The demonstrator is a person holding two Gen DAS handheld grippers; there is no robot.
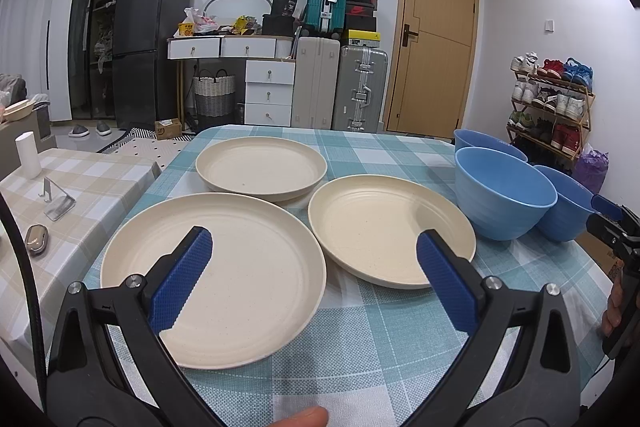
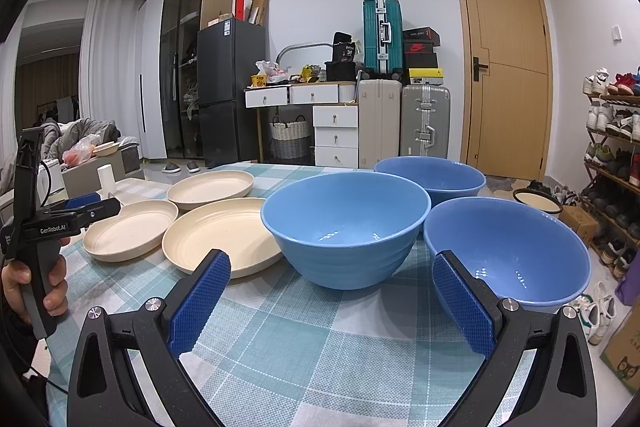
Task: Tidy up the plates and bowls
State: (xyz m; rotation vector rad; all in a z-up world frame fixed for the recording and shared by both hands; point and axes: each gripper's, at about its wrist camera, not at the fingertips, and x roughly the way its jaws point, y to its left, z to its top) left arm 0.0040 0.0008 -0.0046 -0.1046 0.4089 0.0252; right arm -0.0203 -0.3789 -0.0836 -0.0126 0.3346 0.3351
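Three cream plates lie on the blue checked table: a near left plate (image 1: 248,279), a right plate (image 1: 384,227) and a far plate (image 1: 260,165). Three blue bowls stand at the right: a middle bowl (image 1: 504,191), a far bowl (image 1: 486,141) and a near right bowl (image 1: 568,207). My left gripper (image 1: 314,259) is open and empty, hovering over the near edges of the two front plates. My right gripper (image 2: 330,281) is open and empty, just before the middle bowl (image 2: 344,227) and the near right bowl (image 2: 508,251). The plates show at left in the right wrist view (image 2: 224,231).
A side table with a beige checked cloth (image 1: 80,195) stands at the left with a white cup (image 1: 28,155), a metal stand and a small case. A shoe rack (image 1: 552,107) stands right of the table. Suitcases, drawers and a fridge line the far wall.
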